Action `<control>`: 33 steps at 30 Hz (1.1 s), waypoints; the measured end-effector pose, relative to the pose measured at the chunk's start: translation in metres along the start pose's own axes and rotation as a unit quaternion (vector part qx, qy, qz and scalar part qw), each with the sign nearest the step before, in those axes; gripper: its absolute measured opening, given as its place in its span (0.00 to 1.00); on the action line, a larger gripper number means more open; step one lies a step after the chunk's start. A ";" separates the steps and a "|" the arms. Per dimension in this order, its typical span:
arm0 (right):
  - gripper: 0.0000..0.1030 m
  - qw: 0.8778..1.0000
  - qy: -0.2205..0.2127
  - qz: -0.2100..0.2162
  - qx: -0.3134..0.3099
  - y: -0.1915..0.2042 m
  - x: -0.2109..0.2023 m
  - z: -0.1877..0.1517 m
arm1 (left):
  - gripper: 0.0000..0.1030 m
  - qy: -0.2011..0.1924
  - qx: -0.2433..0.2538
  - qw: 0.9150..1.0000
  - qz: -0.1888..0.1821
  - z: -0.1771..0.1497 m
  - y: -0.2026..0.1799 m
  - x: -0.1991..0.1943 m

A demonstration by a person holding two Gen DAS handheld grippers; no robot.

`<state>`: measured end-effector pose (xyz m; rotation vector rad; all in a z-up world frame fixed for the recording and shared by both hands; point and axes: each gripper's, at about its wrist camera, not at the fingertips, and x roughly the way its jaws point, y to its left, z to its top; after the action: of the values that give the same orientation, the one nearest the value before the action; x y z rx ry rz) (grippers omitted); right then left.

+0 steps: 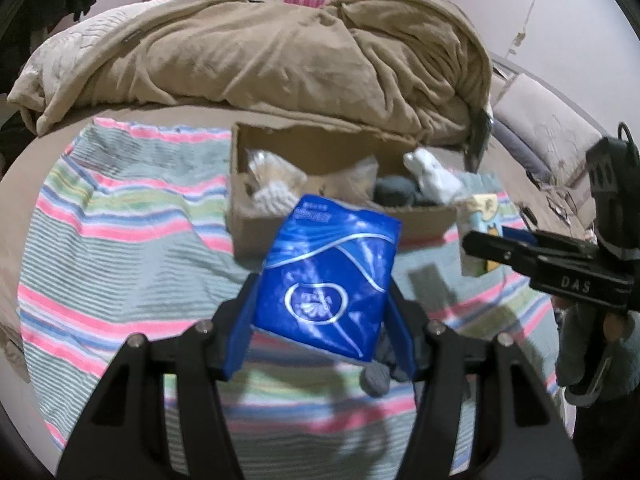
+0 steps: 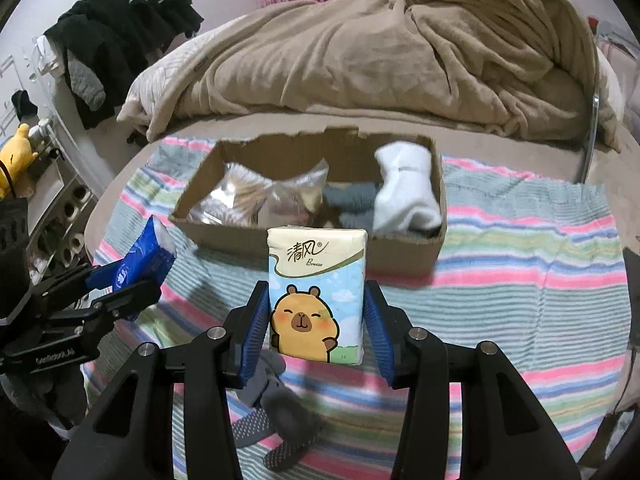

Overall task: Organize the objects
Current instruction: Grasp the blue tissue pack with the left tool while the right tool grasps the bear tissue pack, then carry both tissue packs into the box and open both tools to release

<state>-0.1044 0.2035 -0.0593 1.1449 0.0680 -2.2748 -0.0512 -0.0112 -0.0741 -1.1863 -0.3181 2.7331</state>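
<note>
My left gripper (image 1: 320, 296) is shut on a blue tissue pack (image 1: 328, 280) and holds it above the striped cloth, just in front of the cardboard box (image 1: 248, 228). My right gripper (image 2: 316, 316) is shut on a tissue pack with a capybara picture (image 2: 316, 292), also held in front of the box (image 2: 400, 256). The box holds clear plastic bags (image 2: 256, 196), grey socks (image 2: 352, 200) and white socks (image 2: 404, 188). The left gripper with the blue pack (image 2: 140, 256) also shows at the left of the right wrist view.
A striped cloth (image 1: 120, 240) covers the bed. A grey sock (image 2: 276, 412) lies on it below my right gripper. A heaped brown blanket (image 1: 260, 52) lies behind the box. Dark clothes (image 2: 120, 28) and a shelf with a yellow plush toy (image 2: 16, 152) stand at the left.
</note>
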 end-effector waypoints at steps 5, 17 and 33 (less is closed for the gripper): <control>0.47 1.000 -0.011 0.000 0.001 -0.003 -0.002 0.013 | 0.57 -0.020 -0.003 1.000 0.002 0.015 0.003 0.000; 0.47 1.000 -0.028 0.005 -0.003 -0.010 0.005 0.041 | 0.58 -0.035 -0.006 0.999 0.009 0.044 0.006 0.017; 0.47 1.000 -0.022 0.018 -0.008 -0.012 0.040 0.063 | 0.58 -0.028 -0.010 0.999 0.016 0.066 0.007 0.061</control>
<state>-0.1744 0.1754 -0.0521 1.0772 0.0482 -2.2624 -0.1412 -0.0142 -0.0753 -1.1317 -0.3358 2.8003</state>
